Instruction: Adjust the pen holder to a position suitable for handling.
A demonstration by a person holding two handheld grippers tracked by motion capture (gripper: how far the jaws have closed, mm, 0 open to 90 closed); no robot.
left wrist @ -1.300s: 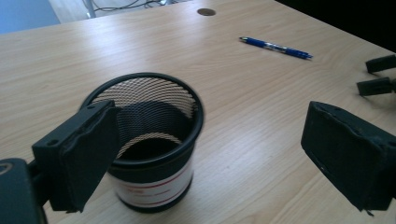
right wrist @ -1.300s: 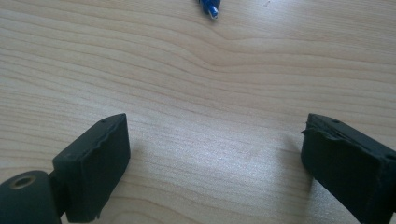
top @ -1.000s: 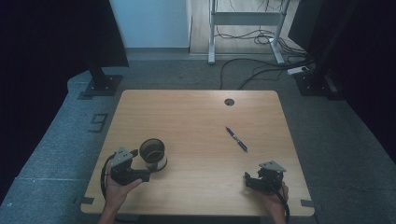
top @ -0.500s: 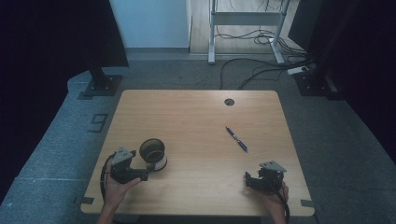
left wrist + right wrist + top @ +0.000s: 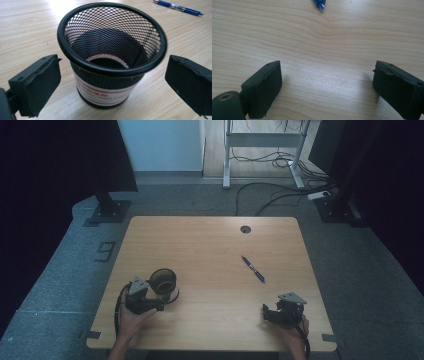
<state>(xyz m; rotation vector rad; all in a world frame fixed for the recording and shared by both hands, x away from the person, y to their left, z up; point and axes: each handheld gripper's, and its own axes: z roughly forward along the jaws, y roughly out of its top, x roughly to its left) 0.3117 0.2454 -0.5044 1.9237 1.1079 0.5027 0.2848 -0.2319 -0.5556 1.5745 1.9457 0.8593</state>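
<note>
Two grippers rest at the near edge of the wooden table point(image 5: 210, 240), and the work turns on what lies ahead of each. At the left, the left gripper point(image 5: 150, 301) has its jaws spread wide on either side of the mesh pen cup point(image 5: 111, 53), which stands upright just beyond them, mouth up, neither pad touching its wall. Moving right, the blue pen point(image 5: 253, 269) lies flat mid-table, its long axis slanting from far-left to near-right, well apart from the cup. At the right, the right gripper point(image 5: 272, 312) sits nearer the pen than the left one does; its jaws gape wide over bare wood, with the pen's near tip point(image 5: 320, 4) straight ahead. Beyond the table lie grey carpet, trailing cables and dark curtains.
</note>
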